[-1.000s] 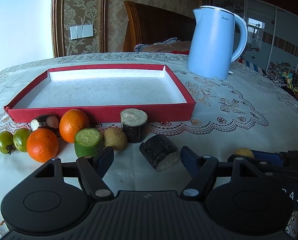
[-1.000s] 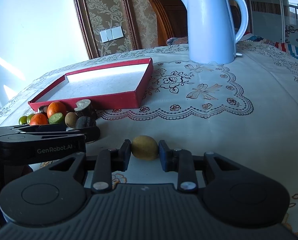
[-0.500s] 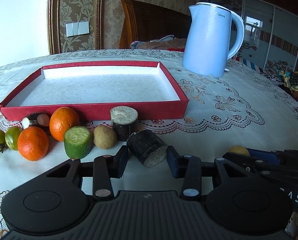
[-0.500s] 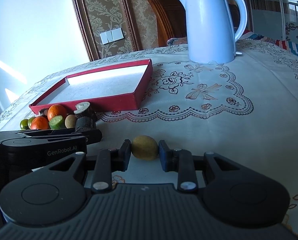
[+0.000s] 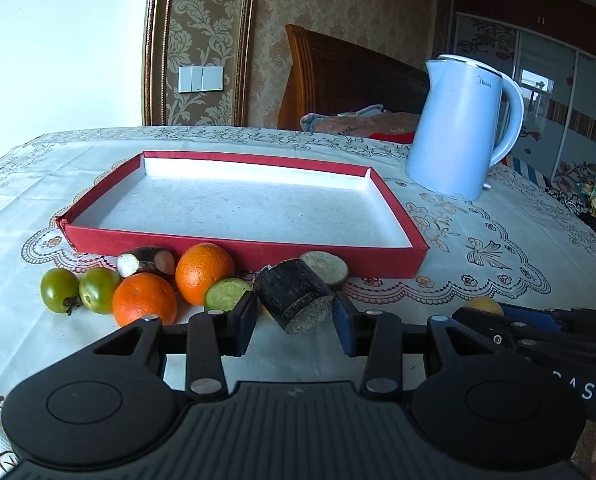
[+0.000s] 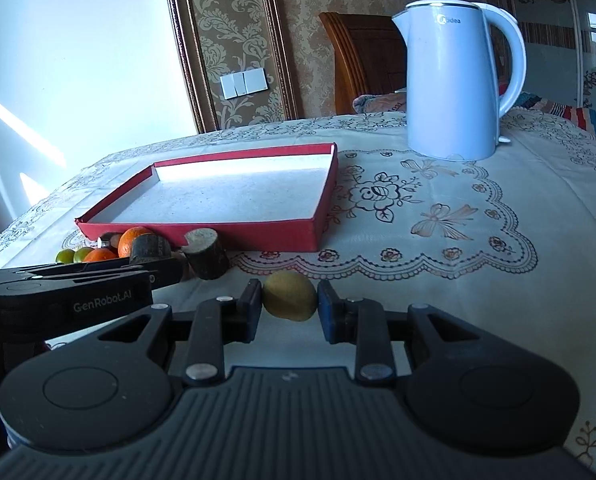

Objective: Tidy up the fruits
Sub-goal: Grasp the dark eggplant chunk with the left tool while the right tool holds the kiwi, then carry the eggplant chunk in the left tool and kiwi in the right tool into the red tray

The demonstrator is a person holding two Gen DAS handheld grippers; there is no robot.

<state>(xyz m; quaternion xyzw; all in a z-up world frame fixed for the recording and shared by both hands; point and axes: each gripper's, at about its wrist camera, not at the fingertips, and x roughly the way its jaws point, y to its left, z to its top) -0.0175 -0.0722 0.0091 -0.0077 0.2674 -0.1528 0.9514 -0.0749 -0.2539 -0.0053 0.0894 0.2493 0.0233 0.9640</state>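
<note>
Just in front of the red tray (image 5: pixel 254 254), the left claw (image 5: pixel 296 316) pinches a dark cut chunk (image 5: pixel 294 300) and the right claw (image 6: pixel 290 306) a yellow fruit (image 6: pixel 289 295); next, both must clear the tray's near wall

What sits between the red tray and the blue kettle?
Nothing: only bare patterned tablecloth lies between the red tray and the kettle, in the right wrist view.
</note>
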